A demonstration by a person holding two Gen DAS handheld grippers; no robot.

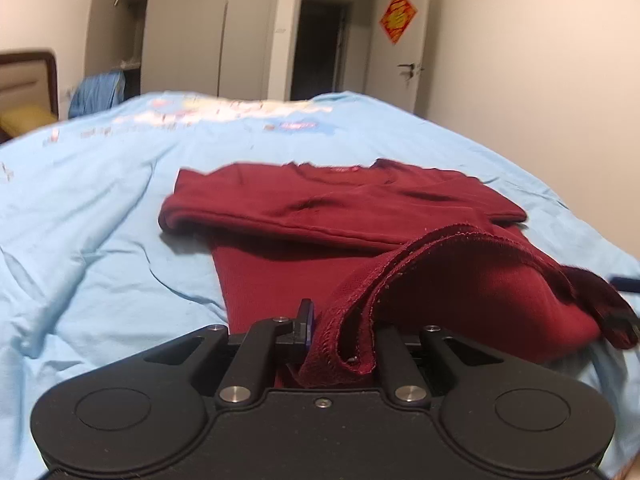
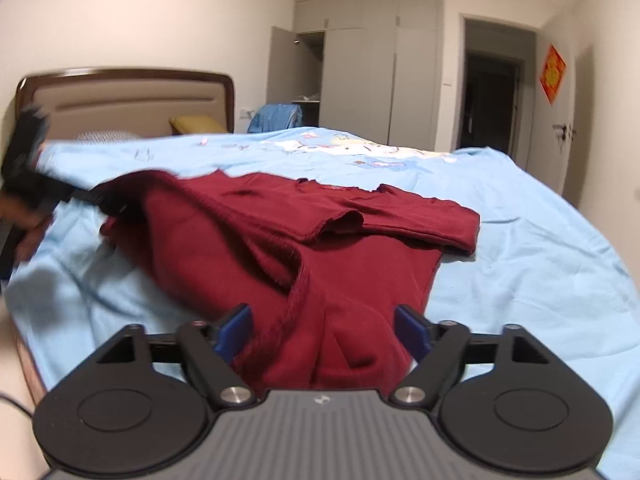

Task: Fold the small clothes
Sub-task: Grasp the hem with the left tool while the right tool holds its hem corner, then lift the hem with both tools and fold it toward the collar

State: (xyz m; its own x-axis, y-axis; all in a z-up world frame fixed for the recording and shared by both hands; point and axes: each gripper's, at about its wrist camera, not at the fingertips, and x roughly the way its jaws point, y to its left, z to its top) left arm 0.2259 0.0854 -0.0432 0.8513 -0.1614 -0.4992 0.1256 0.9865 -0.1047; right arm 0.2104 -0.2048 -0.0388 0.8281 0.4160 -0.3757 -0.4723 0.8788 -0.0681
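Left gripper (image 1: 340,340): jaws closed on the hem of the dark red knit garment (image 1: 320,216), which is bunched between the fingers and lifted off the bed. Right gripper (image 2: 324,332): jaws spread wide, blue pads (image 2: 236,330) either side of the hem cloth, not clamping it.

The raised hem curls in a loose arc, showing a ribbed, slightly frayed edge. Beyond both grippers the garment's body lies flat, long axis running away from them, neckline at the far end. A folded sleeve crosses it.

The light blue bedsheet (image 1: 100,220), wrinkled, gives open room left, right and beyond the garment. Farther off: wardrobe (image 2: 360,80), doorway.
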